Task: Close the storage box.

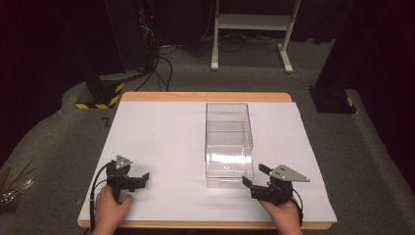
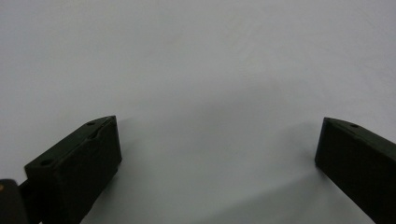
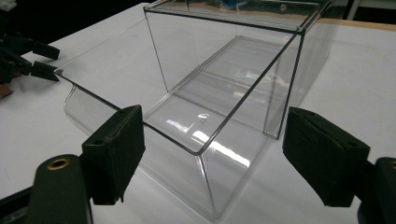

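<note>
- While the clear plastic box point(image 3: 224, 93) stands on the white table point(image 1: 161, 142), right of centre, its drawer slid partly out toward me, I judge the step in hand to be the approach to that drawer.
- See-through walls, glossy highlights, nothing visible inside.
- My right gripper point(image 3: 212, 156) sits just before the drawer's front corner, jaws apart with the corner between them, pads not pressing on it.
- Next I need to line up on the front wall and close squarely.
- My left gripper point(image 2: 217, 149) rests wide open over bare table, holding nothing, well apart from the box.
</note>
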The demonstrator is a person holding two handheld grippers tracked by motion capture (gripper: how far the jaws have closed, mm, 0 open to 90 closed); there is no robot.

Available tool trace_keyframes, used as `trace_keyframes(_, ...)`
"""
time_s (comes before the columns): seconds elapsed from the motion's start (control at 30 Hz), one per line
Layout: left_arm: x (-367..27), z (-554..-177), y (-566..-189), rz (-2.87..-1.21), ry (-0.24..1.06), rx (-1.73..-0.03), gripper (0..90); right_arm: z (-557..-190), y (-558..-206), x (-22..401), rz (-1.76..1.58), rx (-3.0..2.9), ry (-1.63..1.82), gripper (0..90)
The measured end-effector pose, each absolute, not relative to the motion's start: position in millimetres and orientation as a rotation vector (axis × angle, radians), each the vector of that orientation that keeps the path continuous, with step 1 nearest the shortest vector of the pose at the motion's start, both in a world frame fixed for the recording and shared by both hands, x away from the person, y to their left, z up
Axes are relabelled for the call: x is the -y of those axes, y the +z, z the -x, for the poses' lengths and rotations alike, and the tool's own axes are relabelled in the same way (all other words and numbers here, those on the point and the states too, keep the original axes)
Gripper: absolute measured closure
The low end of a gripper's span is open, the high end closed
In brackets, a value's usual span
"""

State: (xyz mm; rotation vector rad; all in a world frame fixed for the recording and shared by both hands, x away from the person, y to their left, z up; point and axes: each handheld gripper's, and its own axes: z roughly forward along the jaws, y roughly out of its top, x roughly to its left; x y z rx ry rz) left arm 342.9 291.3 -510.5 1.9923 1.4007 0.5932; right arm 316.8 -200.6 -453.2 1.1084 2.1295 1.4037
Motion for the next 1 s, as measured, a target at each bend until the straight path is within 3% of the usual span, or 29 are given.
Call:
trace_keyframes(0.6,-291.3,-342.9,-510.5,-1.992,0.593,-1.400,0.5,-312.0,-466.0,198.5,-1.121,-2.171,1.310,27.5)
trace_keyframes(0.87,-291.3,-342.9,-510.5,-1.993,0.594,-1.401,0.5,-316.8,-466.4,194.7,-1.120,-2.144,1.308,26.0)
trace_keyframes(1.0,-291.3,-342.9,-510.5,-1.993,0.594,-1.401,0.5,-319.6,-466.3,191.8,-1.124,-2.136,1.295,19.9)
